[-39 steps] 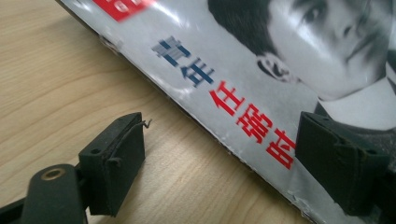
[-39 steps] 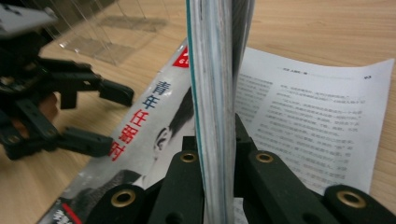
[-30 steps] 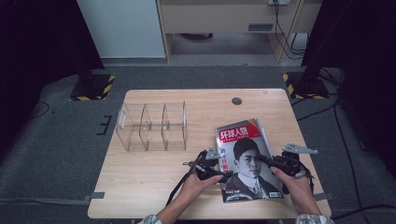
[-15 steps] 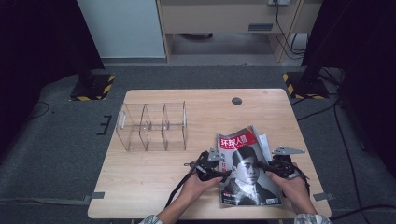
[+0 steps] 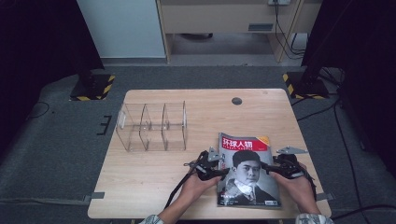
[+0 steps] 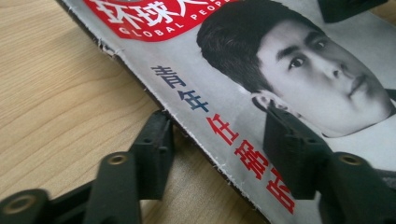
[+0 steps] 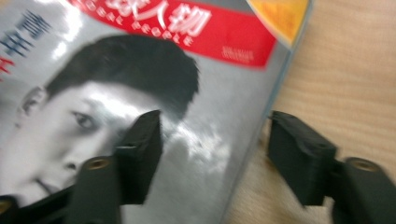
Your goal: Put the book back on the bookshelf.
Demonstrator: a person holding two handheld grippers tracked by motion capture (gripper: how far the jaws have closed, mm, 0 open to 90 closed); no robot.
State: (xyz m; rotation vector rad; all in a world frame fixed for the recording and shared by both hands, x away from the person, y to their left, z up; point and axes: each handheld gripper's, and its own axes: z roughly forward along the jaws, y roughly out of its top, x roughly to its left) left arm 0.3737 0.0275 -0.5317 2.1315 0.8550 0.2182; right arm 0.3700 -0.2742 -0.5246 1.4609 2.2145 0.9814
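Glossy magazine (image 5: pixel 247 170) lay flat at the worktop's (image 5: pixel 154 177) five o'clock — both tools' jaws straddled its edges, gripping nothing; lifting remained

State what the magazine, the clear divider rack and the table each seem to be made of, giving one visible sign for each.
Magazine: glossy coated paper, likely; light glares off its cover and the spine edge is frayed.
Divider rack: clear acrylic or similar plastic; the table shows through its walls.
Table: pale wood or wood-look laminate, matte, with visible grain lines.

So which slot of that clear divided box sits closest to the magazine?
The rightmost slot of the clear box: it is the end compartment facing the magazine, while the middle and left slots lie farther off toward the table's left edge.
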